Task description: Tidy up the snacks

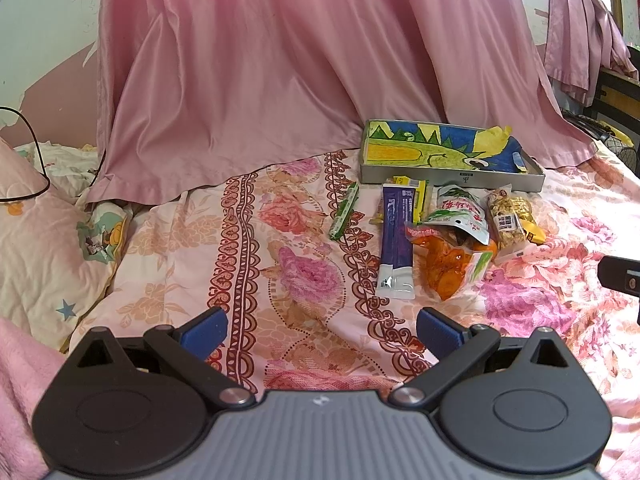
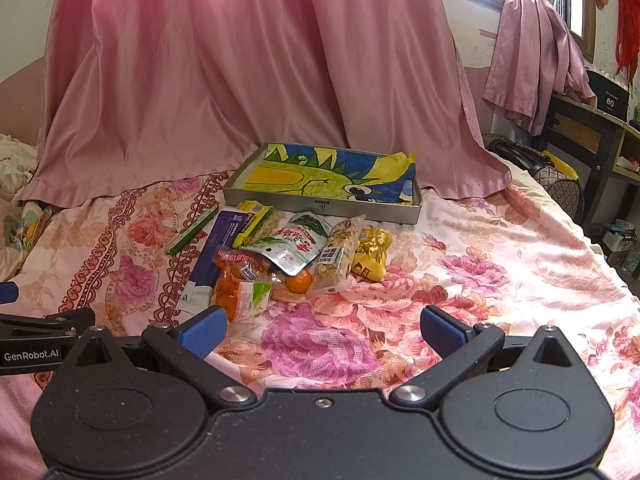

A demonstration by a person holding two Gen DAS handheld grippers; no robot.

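Observation:
A pile of snacks lies on a floral bedsheet (image 1: 304, 272) in front of a grey tray (image 1: 452, 180) lined with a green and blue drawing; the tray also shows in the right wrist view (image 2: 320, 210). The pile holds a purple pouch (image 1: 394, 240), a thin green stick pack (image 1: 343, 210), an orange snack bag (image 1: 448, 268), a green-white bag (image 2: 298, 242), a nut bar (image 2: 340, 254), a gold packet (image 2: 374, 246) and a small orange (image 2: 299, 281). My left gripper (image 1: 320, 330) is open and empty, short of the pile. My right gripper (image 2: 322, 330) is open and empty, near the pile.
A pink curtain (image 1: 280, 72) hangs behind the tray. Pillows (image 1: 44, 248) and a black cable (image 1: 36, 152) lie at the left. A dark cabinet (image 2: 592, 144) and a bag (image 2: 560, 184) stand at the bed's right edge. The left gripper's body (image 2: 36, 340) shows at the left of the right view.

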